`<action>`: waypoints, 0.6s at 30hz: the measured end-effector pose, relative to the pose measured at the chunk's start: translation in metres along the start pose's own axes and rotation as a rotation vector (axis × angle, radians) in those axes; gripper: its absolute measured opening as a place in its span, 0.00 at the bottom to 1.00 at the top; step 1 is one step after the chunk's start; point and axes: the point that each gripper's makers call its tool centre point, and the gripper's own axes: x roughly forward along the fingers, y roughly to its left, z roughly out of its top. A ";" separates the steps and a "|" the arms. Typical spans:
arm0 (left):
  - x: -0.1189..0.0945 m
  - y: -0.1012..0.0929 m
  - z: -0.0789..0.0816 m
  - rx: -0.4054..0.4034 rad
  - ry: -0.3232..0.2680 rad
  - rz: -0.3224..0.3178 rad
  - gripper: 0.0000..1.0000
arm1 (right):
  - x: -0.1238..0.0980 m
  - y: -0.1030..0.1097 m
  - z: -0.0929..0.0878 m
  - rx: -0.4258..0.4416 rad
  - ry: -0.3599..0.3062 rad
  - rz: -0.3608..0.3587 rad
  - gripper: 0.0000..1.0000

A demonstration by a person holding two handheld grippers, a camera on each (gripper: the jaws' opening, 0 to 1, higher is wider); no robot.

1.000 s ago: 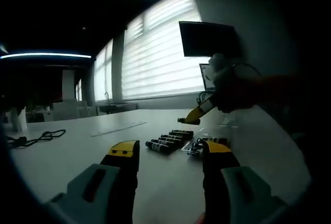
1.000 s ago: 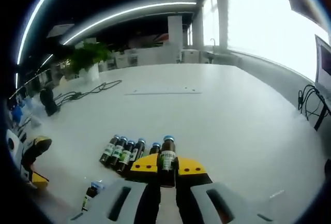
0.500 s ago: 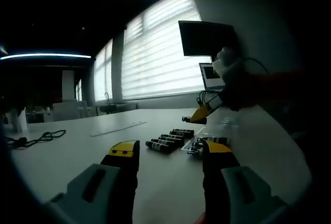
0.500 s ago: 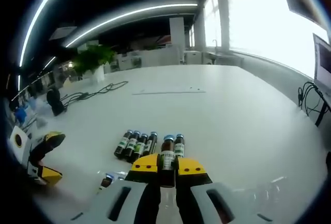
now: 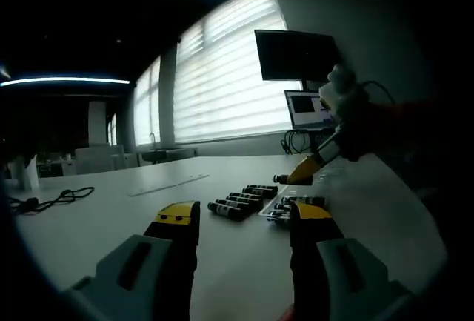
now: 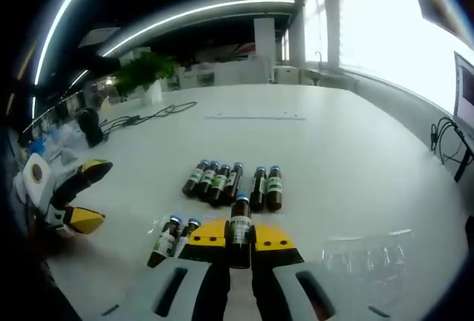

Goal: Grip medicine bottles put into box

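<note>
My right gripper (image 6: 238,241) is shut on a brown medicine bottle (image 6: 238,224) with a blue cap and a white label, held upright between the yellow jaw tips. Beyond it, several like bottles (image 6: 233,182) lie in a row on the white table. Two more bottles (image 6: 175,236) lie to the left of the jaws, in what looks like a clear plastic box (image 6: 363,253). In the left gripper view my left gripper (image 5: 243,217) hangs open over the table, short of the row of bottles (image 5: 238,201). The right gripper (image 5: 305,173) enters that view from the right, above the box (image 5: 290,207).
The left gripper (image 6: 68,196) shows at the left edge of the right gripper view. Cables (image 6: 148,116) and a potted plant (image 6: 144,76) lie far back on the table (image 6: 348,165). A monitor (image 5: 296,54) and a laptop (image 5: 307,107) stand by the window wall.
The right gripper has drawn back from the row with the bottle still in it, and more bottles have come into its view. In the left gripper view it has moved to the right.
</note>
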 end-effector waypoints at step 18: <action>0.001 -0.002 0.000 0.004 0.005 -0.005 0.42 | -0.007 0.013 -0.014 0.032 0.015 0.014 0.07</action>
